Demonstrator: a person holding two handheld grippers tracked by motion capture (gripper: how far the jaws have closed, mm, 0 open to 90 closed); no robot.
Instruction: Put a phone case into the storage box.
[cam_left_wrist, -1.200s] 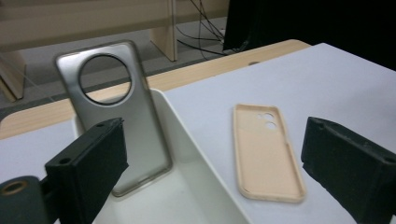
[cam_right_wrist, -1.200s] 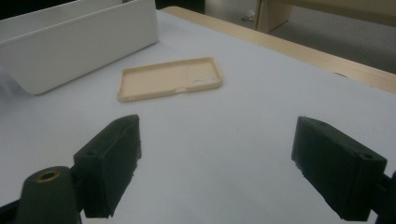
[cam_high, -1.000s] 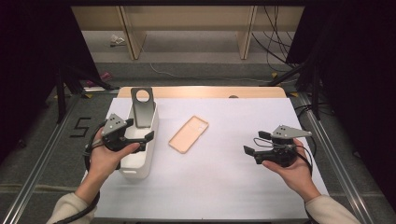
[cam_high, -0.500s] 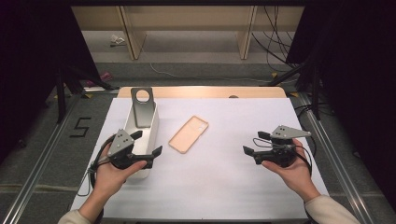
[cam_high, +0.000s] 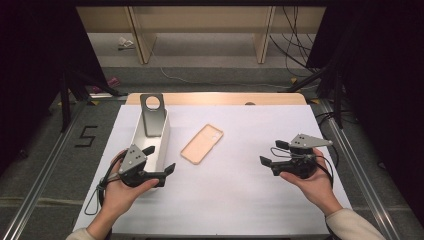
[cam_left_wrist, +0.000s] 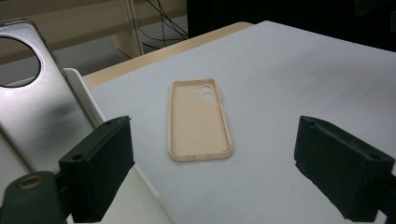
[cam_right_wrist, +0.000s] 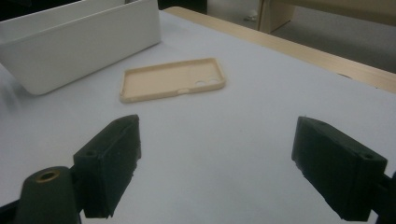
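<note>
Observed on the white table surface (cam_high: 240, 200): a beige phone case (cam_high: 202, 143) lying flat, open side up, with its camera cut-outs toward the far edge. Just beside it stands a white rectangular bin (cam_high: 159, 145), with a silver phone back panel (cam_high: 153, 114) with a round opening propped at the bin's far end.

The left gripper (cam_high: 161, 161) is held low at the near end of the bin, jaws spread wide and empty. In the left gripper view the case (cam_left_wrist: 198, 120) sits squarely ahead between the jaws, still apart from them. The right gripper (cam_high: 270, 153) hangs near the right side of the table, jaws likewise spread with nothing between, well apart from the case (cam_right_wrist: 172, 79).

Assessment: the step in hand appears to be the approach to the case; no grip has been made. The next move likely calls for bringing the left jaws down over one long rim, since the thin wall offers little to pinch. Whether the bin holds anything else is unclear from these angles.
</note>
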